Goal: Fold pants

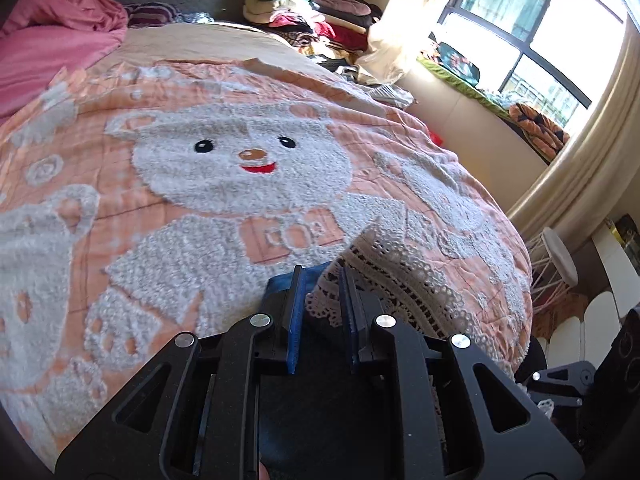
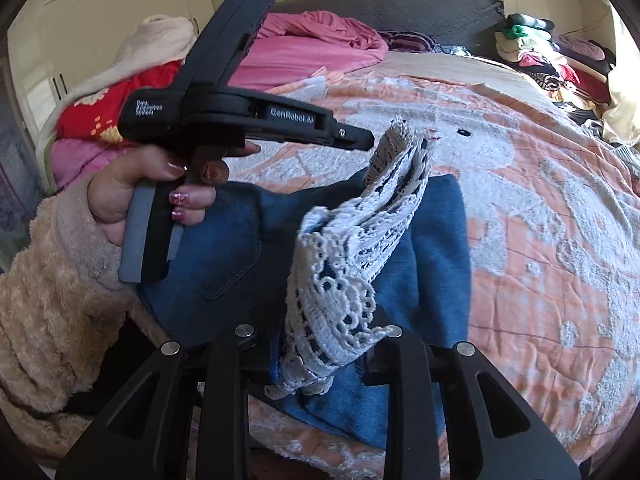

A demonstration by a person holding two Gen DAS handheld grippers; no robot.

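Denim and lace, left wrist view: I am holding the pants [image 1: 384, 276] up just over the bedspread [image 1: 160, 184], their white lace trim [image 1: 400, 280] draping off to the right of my fingers.
Left gripper [image 1: 320, 312]: I am keeping it at a narrow gap, the blue pads [image 1: 297, 320] standing close, with lace and a sliver of blue denim lying between them; the lace is touching the right pad, but I cannot tell whether the pads are actually pinching the cloth.
Bedspread under it: I am looking across peach quilting with a white bear stitched into it.
Background: a pink duvet [image 1: 52, 44] is lying at the head of the bed, and a stack of clothes [image 1: 312, 20] is sitting near the window [image 1: 532, 32].

Denim and lace, right wrist view: I am seeing the pants [image 2: 432, 240] lying bunched on the bedspread [image 2: 540, 220], blue denim beneath, a band of lace trim [image 2: 352, 264] rising across it.
Right gripper [image 2: 320, 356]: I am holding the lower end of the lace between my fingers, which are hidden under the cloth, so I cannot tell how wide they are standing.
Left gripper seen from here [image 2: 362, 139]: my left hand [image 2: 160, 192] is wrapping its handle, and its tip is sitting just beside the raised top end of the lace.
Sleeve: I am wearing a fuzzy beige cuff [image 2: 52, 288].
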